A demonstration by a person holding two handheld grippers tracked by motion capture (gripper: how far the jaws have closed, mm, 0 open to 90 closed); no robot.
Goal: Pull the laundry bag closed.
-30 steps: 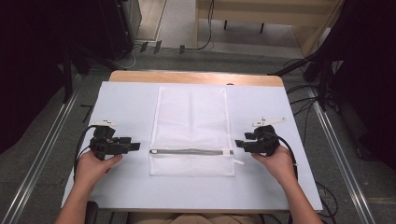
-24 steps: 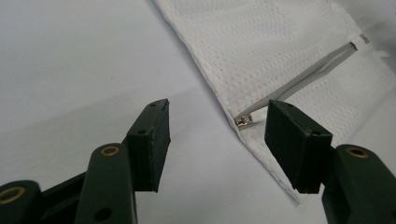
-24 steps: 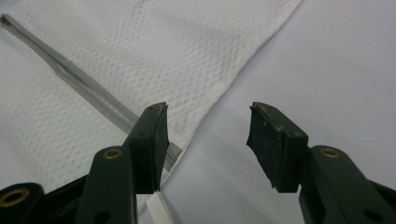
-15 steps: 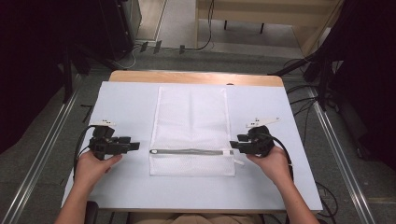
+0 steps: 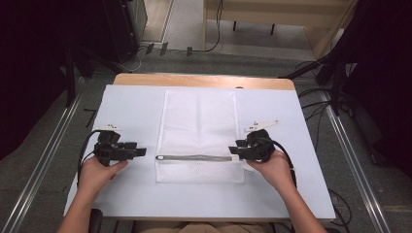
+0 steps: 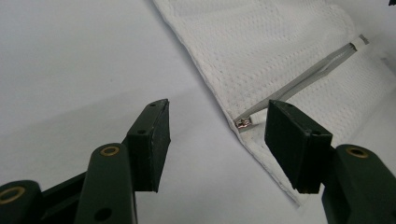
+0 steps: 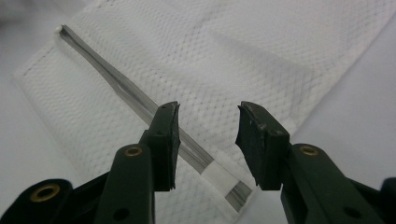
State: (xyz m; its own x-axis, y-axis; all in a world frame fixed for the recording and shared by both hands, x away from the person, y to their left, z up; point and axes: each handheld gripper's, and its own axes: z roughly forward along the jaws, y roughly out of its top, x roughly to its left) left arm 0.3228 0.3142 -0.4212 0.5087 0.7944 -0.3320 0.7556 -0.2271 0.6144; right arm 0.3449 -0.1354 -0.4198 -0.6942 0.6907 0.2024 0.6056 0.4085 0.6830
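A white mesh laundry bag (image 5: 199, 131) lies flat in the middle of the table, with a grey zipper (image 5: 194, 157) running across it near its front edge. My left gripper (image 5: 141, 152) is open on the table a little left of the bag; the metal zipper pull (image 6: 242, 123) sits at the bag's near corner, just ahead of the jaws of the left gripper (image 6: 217, 133). My right gripper (image 5: 235, 151) is open at the bag's right edge, and in the right gripper view the right gripper (image 7: 208, 135) stands with its jaws over the zipper's (image 7: 140, 107) end and the mesh bag (image 7: 224, 60).
The white table top (image 5: 126, 107) has bare room to the left, right and front of the bag. A wooden strip (image 5: 204, 80) runs along the far edge. Cables and dark equipment lie on the floor beyond and beside the table.
My right gripper has moved left, from beside the bag onto its right edge at the zipper's end. The left gripper and the bag have stayed in place.
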